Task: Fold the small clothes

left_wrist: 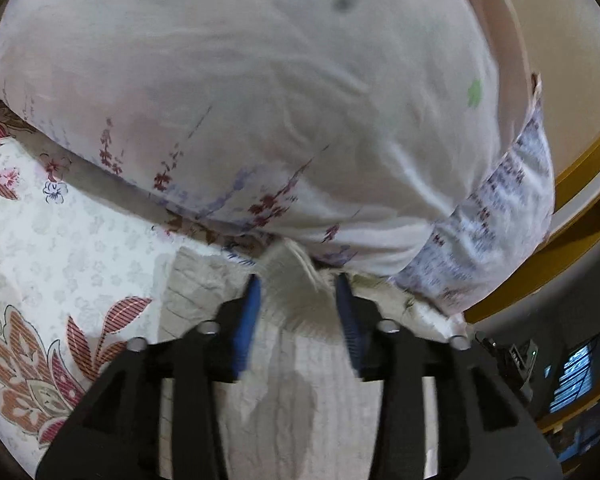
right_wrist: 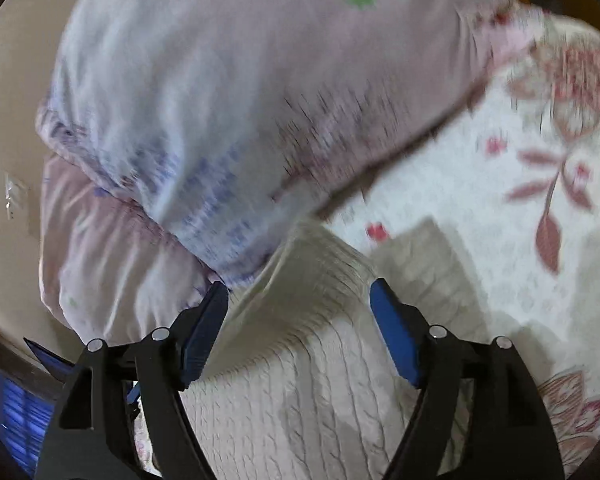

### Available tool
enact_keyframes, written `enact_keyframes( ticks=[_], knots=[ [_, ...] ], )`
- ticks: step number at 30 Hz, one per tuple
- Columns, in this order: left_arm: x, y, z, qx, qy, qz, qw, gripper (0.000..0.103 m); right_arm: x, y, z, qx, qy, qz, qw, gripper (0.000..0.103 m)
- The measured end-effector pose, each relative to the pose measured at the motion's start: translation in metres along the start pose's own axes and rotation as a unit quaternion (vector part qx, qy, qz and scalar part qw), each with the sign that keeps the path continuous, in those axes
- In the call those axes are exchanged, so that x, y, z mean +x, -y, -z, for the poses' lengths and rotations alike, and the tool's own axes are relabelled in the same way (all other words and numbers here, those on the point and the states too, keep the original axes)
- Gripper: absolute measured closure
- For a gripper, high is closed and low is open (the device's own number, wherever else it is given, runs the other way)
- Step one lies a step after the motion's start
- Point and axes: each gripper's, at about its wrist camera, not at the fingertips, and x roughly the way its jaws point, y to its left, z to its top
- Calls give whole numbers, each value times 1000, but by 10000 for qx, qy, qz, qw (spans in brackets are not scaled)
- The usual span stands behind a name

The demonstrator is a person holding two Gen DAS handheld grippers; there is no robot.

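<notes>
Bed sheet [left_wrist: 80, 248]: white with large red and orange flowers; it fills the left of the left wrist view and the right of the right wrist view [right_wrist: 480, 216], and is the widest bare surface in either.
Pillow [left_wrist: 260, 100]: pale, with small red and purple sprigs and one green spot; it fills the upper half of both views [right_wrist: 228, 92]. Its lower edge runs across just beyond the fingertips of both grippers and closes off the room ahead.
Second pillow [right_wrist: 112, 248]: pinkish, lying under the first at the left of the right wrist view.
Knit garment [left_wrist: 276, 380]: cream, cable-knit, lying on the sheet right under both grippers [right_wrist: 300, 380]. Its far ribbed edge [left_wrist: 296, 284] is lifted and curled up towards the pillow's lower edge; whether the two touch cannot be told.
Garment's side edge: in the left wrist view its left border lies flat on the sheet, with open sheet beyond it.
Left gripper [left_wrist: 298, 304]: jaws apart, blue pads on either side of the raised ribbed edge, neither pad pressing on it.
Right gripper [right_wrist: 300, 320]: jaws wide apart, released, the ribbed fold rising between the pads without touching them.
Bed frame [left_wrist: 580, 160]: yellow-brown wooden edge at the right of the left wrist view.
Blur: both views are smeared, so fine detail is uncertain.
</notes>
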Motion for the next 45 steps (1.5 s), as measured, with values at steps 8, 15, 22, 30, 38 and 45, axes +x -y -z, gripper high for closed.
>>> enact_keyframes(
  ticks=[8, 15, 22, 30, 38, 45],
  knots=[
    [-38, 1, 19, 413, 100, -335, 9985, 58, -40, 4, 12, -860, 214, 726, 9934, 43],
    [-43, -5, 46, 631, -162, -667, 9956, 59, -44, 20, 34, -1366, -188, 1149, 9838, 57],
    [-31, -12, 65, 681, -454, -859, 9929, 88, -36, 23, 55, -1804, -482, 1624, 9689, 86],
    [-37, -10, 70, 873, -510, -818, 9915, 98, -60, 11, 55, -1752, -251, 1465, 9733, 93],
    [-40, -18, 74, 968, -596, -952, 9889, 98, -59, 25, 69, -1659, -411, 1873, 9673, 93],
    [-38, -15, 74, 930, -543, -980, 9893, 86, -57, 3, 73, -2076, -233, 2285, 9509, 78]
  ],
)
